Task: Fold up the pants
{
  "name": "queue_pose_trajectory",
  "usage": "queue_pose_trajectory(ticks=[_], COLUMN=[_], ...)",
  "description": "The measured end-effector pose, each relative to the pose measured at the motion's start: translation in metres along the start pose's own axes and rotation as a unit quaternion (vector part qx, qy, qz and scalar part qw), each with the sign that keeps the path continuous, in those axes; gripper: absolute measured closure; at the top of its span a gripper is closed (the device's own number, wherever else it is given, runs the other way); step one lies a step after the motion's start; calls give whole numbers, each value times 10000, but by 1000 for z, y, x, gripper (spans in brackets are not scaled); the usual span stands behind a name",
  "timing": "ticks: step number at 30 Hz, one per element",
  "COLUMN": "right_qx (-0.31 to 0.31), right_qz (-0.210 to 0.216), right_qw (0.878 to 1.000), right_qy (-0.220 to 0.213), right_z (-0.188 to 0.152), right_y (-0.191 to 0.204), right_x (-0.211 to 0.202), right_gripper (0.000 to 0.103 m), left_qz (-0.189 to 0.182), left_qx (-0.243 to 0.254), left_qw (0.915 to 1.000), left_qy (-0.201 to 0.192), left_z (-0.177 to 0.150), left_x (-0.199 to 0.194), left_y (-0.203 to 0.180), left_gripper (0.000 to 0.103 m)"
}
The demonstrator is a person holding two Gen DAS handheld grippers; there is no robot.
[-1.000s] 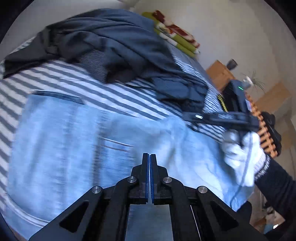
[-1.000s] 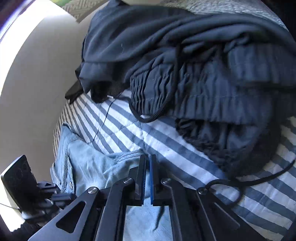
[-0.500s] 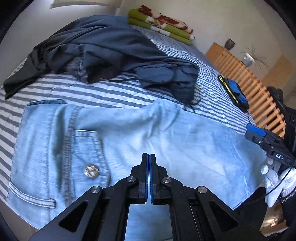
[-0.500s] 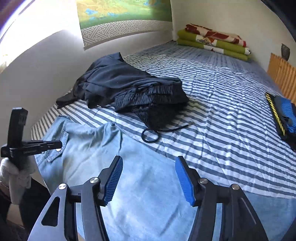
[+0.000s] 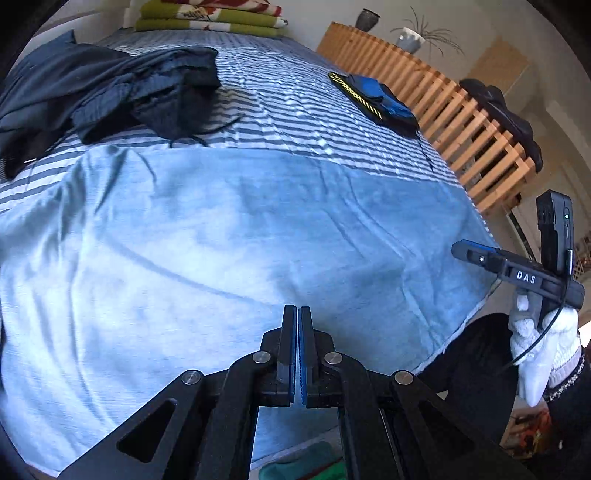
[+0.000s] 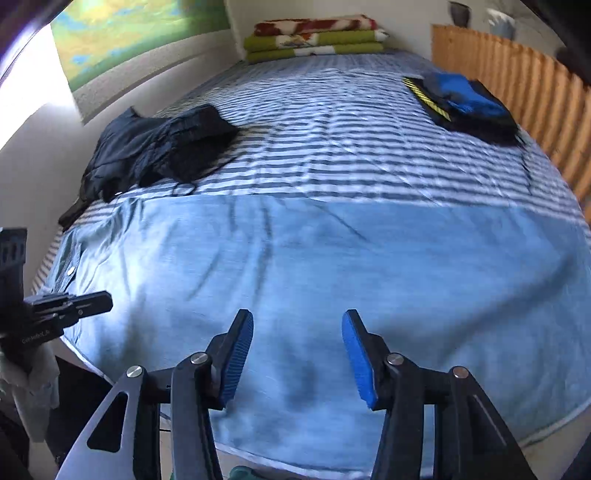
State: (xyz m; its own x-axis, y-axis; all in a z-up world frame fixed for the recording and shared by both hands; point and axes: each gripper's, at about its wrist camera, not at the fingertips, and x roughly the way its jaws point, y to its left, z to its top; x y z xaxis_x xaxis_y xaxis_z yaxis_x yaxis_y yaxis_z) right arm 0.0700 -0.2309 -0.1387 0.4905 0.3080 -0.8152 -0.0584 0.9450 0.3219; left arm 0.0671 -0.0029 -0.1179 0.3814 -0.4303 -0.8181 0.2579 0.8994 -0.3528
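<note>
A bed (image 6: 332,122) with a blue-and-white striped cover fills most of the room. At its far end, folded green blankets (image 6: 314,40) with a red-and-white one on top lie against a pale wall. On the left wall hangs a green and yellow landscape picture (image 6: 129,37), and bright light falls across that wall at the near left. Along the right side runs a slatted wooden partition (image 5: 443,103), with a dark vase (image 5: 367,16) and a potted plant (image 5: 413,37) beyond it.
</note>
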Motion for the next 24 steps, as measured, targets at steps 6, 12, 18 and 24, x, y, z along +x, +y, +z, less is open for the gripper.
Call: queue_pose_trajectory(ticks=[6, 12, 18, 24], right_qx=[1105, 2210, 2791, 2879], right_qz=[-713, -957, -1254, -826], right_qw=[9896, 9699, 9519, 9539], right_qy=[582, -374, -150, 170], right_z=[-38, -46, -43, -44], right_y=[-124, -235, -332, -366], right_x=[-13, -96, -97, -69], right_gripper=[70, 63, 53, 51], left_qz=[272, 283, 520, 596], left_qx=[295, 159, 276, 247], left_qw=[9982, 9981, 9964, 9958], left_qy=[443, 531, 604, 656], left_z=[-6, -2, 7, 10], left_x=[37, 38, 43, 45], left_y=[-14, -11, -19, -20], left_gripper=[103, 103, 103, 103])
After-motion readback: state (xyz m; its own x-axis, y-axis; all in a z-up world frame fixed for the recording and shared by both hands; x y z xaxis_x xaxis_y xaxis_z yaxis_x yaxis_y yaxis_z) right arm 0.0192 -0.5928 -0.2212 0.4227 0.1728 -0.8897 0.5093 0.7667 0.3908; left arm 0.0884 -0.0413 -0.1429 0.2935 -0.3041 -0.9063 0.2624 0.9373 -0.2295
